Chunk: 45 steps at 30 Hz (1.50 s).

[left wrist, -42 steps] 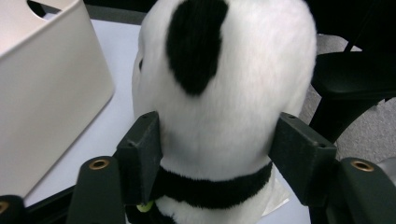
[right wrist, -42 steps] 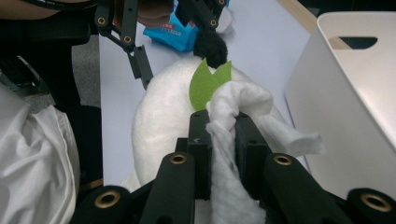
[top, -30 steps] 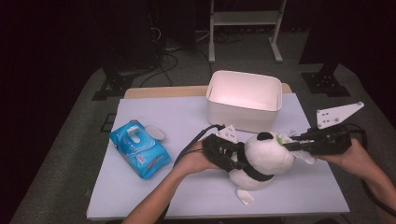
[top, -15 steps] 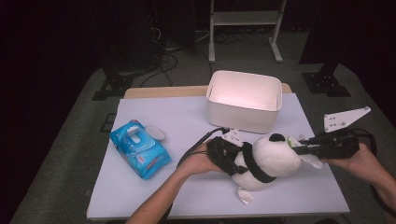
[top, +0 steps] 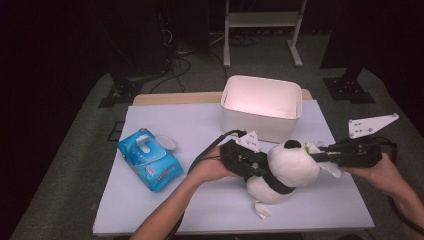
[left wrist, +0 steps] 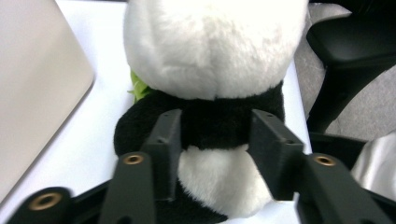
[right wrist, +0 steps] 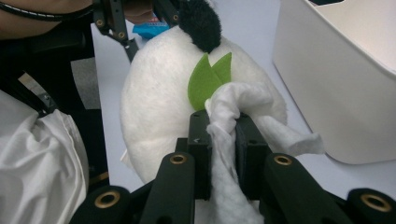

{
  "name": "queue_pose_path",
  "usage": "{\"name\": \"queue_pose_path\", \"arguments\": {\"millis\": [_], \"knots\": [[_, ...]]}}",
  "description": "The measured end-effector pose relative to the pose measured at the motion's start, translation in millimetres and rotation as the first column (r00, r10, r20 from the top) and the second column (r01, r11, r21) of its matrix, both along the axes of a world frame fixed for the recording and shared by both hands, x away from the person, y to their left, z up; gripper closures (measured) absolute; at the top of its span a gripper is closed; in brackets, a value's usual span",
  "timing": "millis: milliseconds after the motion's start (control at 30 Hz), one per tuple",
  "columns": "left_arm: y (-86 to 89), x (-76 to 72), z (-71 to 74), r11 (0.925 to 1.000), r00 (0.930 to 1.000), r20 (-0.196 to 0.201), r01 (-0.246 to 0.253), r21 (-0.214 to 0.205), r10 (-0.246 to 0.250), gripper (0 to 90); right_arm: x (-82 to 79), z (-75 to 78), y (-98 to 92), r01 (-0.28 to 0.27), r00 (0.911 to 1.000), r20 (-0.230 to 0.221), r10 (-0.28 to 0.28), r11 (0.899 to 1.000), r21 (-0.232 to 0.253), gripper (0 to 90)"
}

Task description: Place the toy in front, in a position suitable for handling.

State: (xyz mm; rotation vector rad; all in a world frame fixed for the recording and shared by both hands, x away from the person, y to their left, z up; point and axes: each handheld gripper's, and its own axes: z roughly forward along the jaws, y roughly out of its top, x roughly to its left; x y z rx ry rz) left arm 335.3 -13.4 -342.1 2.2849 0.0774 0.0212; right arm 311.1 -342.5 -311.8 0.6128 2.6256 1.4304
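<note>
A black-and-white plush panda point(top: 290, 167) lies on the white table point(top: 200, 200) in front of the bin. My left gripper point(top: 260, 167) comes at it from the left. Its jaws have just been closing, and the pads point(left wrist: 170, 135) now press into the black band around the panda's point(left wrist: 210, 46) body. My right gripper point(top: 316, 157) reaches in from the right, shut on a white wet wipe point(right wrist: 233, 102). The wipe rests against the panda's white head point(right wrist: 159, 102), beside a green felt leaf point(right wrist: 208, 79) and a black ear.
A white plastic bin point(top: 260, 107) stands open just behind the panda, close to the right gripper's side point(right wrist: 336, 70). A blue pack of wipes point(top: 149, 159) with its lid flipped open lies at the left of the table. The person's forearms enter from the bottom edge.
The panda and my right gripper have shifted slightly to the right. My left gripper has stayed at the panda's body.
</note>
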Motion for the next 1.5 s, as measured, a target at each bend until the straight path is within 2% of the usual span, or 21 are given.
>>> {"name": "queue_pose_path", "arguments": {"millis": [100, 267, 333, 367, 433, 533, 600, 767, 833, 967, 1033, 1100, 1167, 1233, 1333, 1433, 1500], "knots": [[-3.7, 1.7, -6.1, 0.9991, 0.9997, -0.023, -0.004, -0.042, 0.003, 42.8, -0.9, -0.6, 0.7, -0.002, 1.0000, -0.001, 0.002, 1.000, -0.005, 78.7], [-9.9, 4.7, -7.1, 0.9956, 0.9988, -0.047, -0.017, -0.092, 0.013, 33.7, -3.5, -4.7, -2.4, 0.004, 0.9999, -0.012, -0.004, 1.000, -0.010, 78.8], [-15.6, 6.1, -7.0, 0.9962, 0.9990, -0.040, -0.024, -0.084, 0.021, 27.6, -4.0, -6.2, -4.2, 0.001, 0.9998, -0.021, -0.001, 1.000, -0.009, 78.8], [-19.0, 6.1, -7.5, 0.9964, 0.9991, -0.038, -0.020, -0.082, 0.017, 27.4, -4.5, -6.7, -4.5, 0.002, 0.9998, -0.021, -0.002, 1.000, -0.008, 78.8], [-24.7, 6.5, -7.9, 0.9968, 0.9992, -0.039, -0.007, -0.080, 0.004, 27.7, -5.1, -7.7, -4.6, -0.001, 0.9998, -0.019, 0.001, 1.000, -0.010, 78.8], [-27.5, 6.9, -6.7, 0.9942, 0.9988, -0.049, 0.000, -0.108, -0.006, 40.5, -6.4, -9.3, -7.6, 0.012, 0.9997, -0.019, -0.012, 1.000, -0.009, 78.8], [-26.4, 7.3, -4.7, 0.9922, 0.9986, -0.053, -0.009, -0.124, 0.002, 44.0, -7.1, -10.3, -10.1, 0.019, 0.9997, -0.017, -0.018, 1.000, 0.016, 78.7], [-22.2, 6.6, 4.7, 0.9926, 0.9992, -0.035, -0.021, -0.120, 0.017, 44.7, -5.8, -8.8, -10.9, 0.016, 0.9999, 0.004, -0.016, 0.995, 0.100, 78.7], [-18.2, 7.0, 8.3, 0.9921, 0.9991, -0.032, -0.031, -0.122, 0.027, 44.7, -3.4, -8.0, -8.0, 0.010, 0.9998, 0.017, -0.012, 0.994, 0.112, 78.8], [-7.1, 6.9, 16.4, 0.9904, 0.9991, -0.022, -0.040, -0.132, 0.037, 44.7, 0.8, -12.2, -2.9, 0.009, 0.9999, 0.009, -0.010, 0.992, 0.128, 78.7], [-2.0, 5.6, 20.3, 0.9926, 0.9989, -0.007, -0.047, -0.112, 0.047, 44.6, 2.9, -16.7, 2.0, 0.002, 1.0000, 0.006, -0.003, 0.991, 0.131, 78.7], [1.6, 4.4, 20.3, 0.9964, 0.9987, 0.007, -0.050, -0.068, 0.051, 44.5, 5.4, -23.0, 9.0, -0.006, 0.9999, -0.008, 0.007, 0.993, 0.119, 78.7], [3.8, 3.7, 15.8, 0.9982, 0.9987, -0.001, -0.050, -0.033, 0.050, 44.4, 8.6, -30.1, 14.6, -0.018, 0.9994, -0.028, 0.021, 0.994, 0.110, 78.7], [4.1, 2.7, 12.2, 0.9984, 0.9987, -0.007, -0.050, -0.026, 0.050, 44.0, 9.2, -33.2, 17.4, -0.025, 0.9991, -0.033, 0.028, 0.996, 0.089, 78.7], [0.2, 1.3, 12.7, 0.9986, 0.9988, -0.003, -0.049, -0.021, 0.049, 43.4, 6.1, -26.6, 12.2, -0.016, 0.9996, -0.021, 0.018, 0.996, 0.091, 78.6], [-6.2, -0.3, 13.7, 0.9991, 0.9991, 0.011, -0.042, 0.004, 0.042, 43.2, 1.4, -17.6, 12.6, -0.014, 0.9999, -0.002, 0.015, 0.998, 0.053, 78.6], [-9.8, -1.2, 12.7, 0.9993, 0.9993, 0.010, -0.037, 0.006, 0.037, 42.9, 0.6, -13.2, 11.9, -0.018, 0.9998, 0.009, 0.018, 0.998, 0.055, 78.6]]}}
